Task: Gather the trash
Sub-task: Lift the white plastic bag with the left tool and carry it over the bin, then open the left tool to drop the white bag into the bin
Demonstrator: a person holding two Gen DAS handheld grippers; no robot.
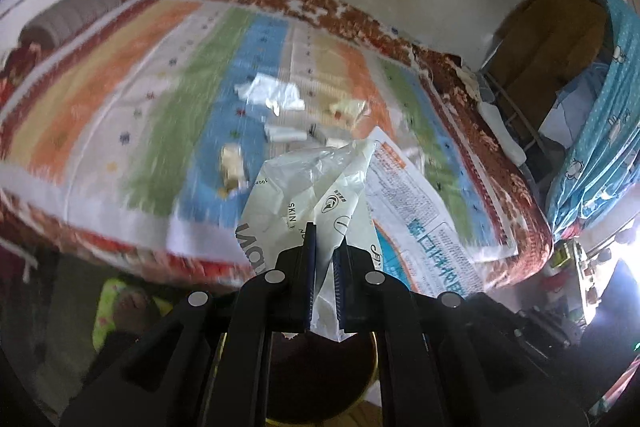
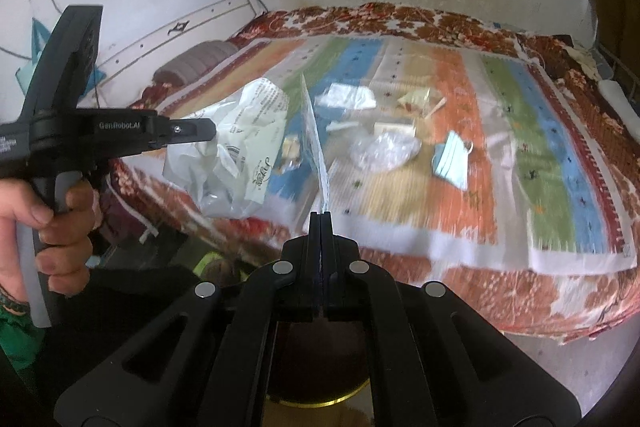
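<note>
Left wrist view: left gripper (image 1: 324, 241) clamps a crumpled white plastic bag (image 1: 316, 183), which rises from the jaws toward 12 o'clock. A printed paper sheet (image 1: 416, 211) hangs at 2 o'clock of the bag, over the striped bedspread (image 1: 120, 99). Loose wrappers (image 1: 272, 93) lie on the bed at 11 o'clock, well apart from the jaws.

Right wrist view: right gripper (image 2: 321, 217) is clenched on the paper sheet (image 2: 316, 135), seen edge-on and standing upright. The left gripper (image 2: 192, 131) at 10 o'clock holds the plastic bag (image 2: 232, 147) above the bed edge. A blue face mask (image 2: 452, 157) lies at 2 o'clock, a clear plastic wrapper (image 2: 382, 149) just beside it
</note>
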